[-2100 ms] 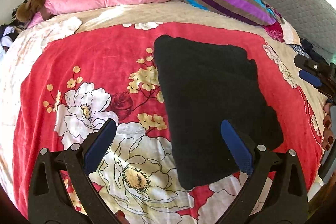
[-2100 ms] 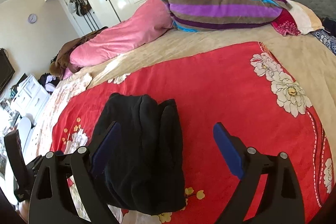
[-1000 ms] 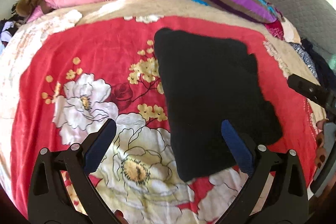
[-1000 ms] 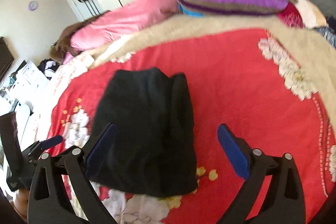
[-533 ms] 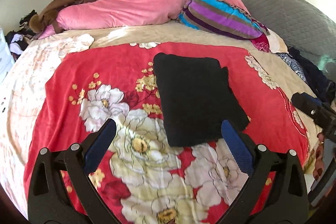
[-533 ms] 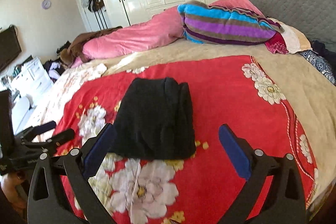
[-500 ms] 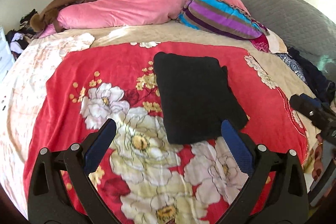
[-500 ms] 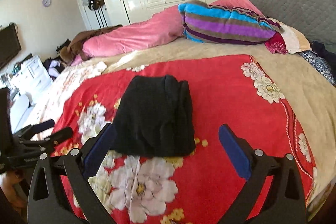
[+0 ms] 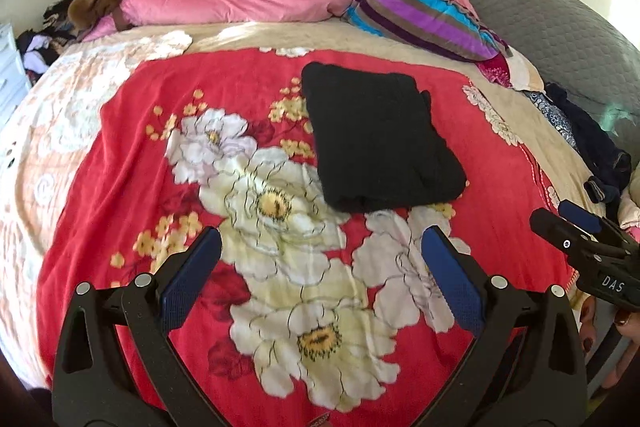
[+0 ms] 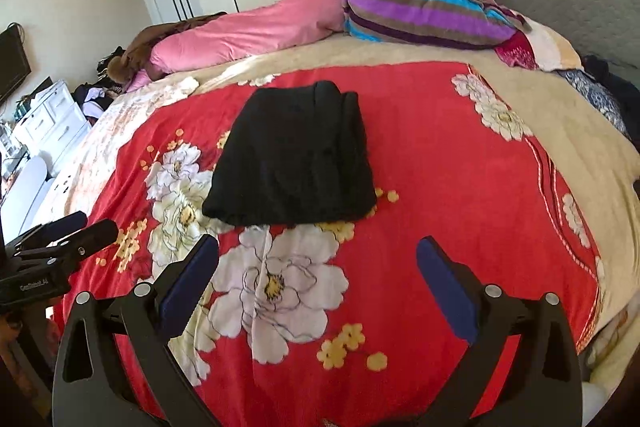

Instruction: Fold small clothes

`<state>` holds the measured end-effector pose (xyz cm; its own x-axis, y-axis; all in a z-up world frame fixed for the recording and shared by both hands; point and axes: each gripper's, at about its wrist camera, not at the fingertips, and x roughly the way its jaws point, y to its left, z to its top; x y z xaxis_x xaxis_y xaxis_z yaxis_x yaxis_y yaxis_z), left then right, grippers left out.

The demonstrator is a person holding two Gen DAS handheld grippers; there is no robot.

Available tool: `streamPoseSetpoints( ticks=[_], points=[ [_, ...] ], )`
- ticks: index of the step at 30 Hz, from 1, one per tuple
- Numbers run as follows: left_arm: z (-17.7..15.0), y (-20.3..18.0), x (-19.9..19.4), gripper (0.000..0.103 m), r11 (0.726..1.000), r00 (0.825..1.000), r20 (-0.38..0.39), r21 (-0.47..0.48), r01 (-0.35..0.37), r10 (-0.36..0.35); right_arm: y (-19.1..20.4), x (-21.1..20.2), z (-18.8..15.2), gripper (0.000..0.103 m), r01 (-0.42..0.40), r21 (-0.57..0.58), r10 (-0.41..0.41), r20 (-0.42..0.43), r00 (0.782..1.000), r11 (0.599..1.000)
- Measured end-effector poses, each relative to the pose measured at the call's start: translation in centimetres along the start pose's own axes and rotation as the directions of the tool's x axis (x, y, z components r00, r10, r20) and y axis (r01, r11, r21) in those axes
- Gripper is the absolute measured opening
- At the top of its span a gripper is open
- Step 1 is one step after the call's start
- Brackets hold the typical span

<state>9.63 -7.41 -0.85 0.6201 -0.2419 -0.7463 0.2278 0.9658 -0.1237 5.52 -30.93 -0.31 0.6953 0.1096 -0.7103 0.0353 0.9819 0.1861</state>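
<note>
Left wrist view shows the black garment (image 9: 380,143) lying folded on the red floral blanket (image 9: 132,155), apart from the left tool (image 9: 320,255) and right tool (image 10: 318,259), both spread wide and empty, so I'd keep them clear without dragging its edges.

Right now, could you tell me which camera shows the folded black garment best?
The left wrist view: the black garment lies nearly square-on, its folded layers visible along the right edge. The right wrist view shows it more foreshortened.
</note>
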Motion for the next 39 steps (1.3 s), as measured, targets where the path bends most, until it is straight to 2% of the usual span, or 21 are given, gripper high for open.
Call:
streamPoseSetpoints(
  ticks=[16, 39],
  points=[
    [-1.0, 0.3, -1.2, 0.094, 0.999, 0.999, -0.023, 0.004, -0.045, 0.046, 0.3, -1.1, -1.0, 0.099, 0.019, -0.006, -0.019, -0.021, 1.000, 1.000],
    [-1.0, 0.0, -2.1, 0.094, 0.999, 0.999, -0.019, -0.002, -0.047, 0.047, 0.6, -1.5, -1.0, 0.099, 0.031, -0.018, -0.032, -0.028, 0.999, 0.999]
  ],
)
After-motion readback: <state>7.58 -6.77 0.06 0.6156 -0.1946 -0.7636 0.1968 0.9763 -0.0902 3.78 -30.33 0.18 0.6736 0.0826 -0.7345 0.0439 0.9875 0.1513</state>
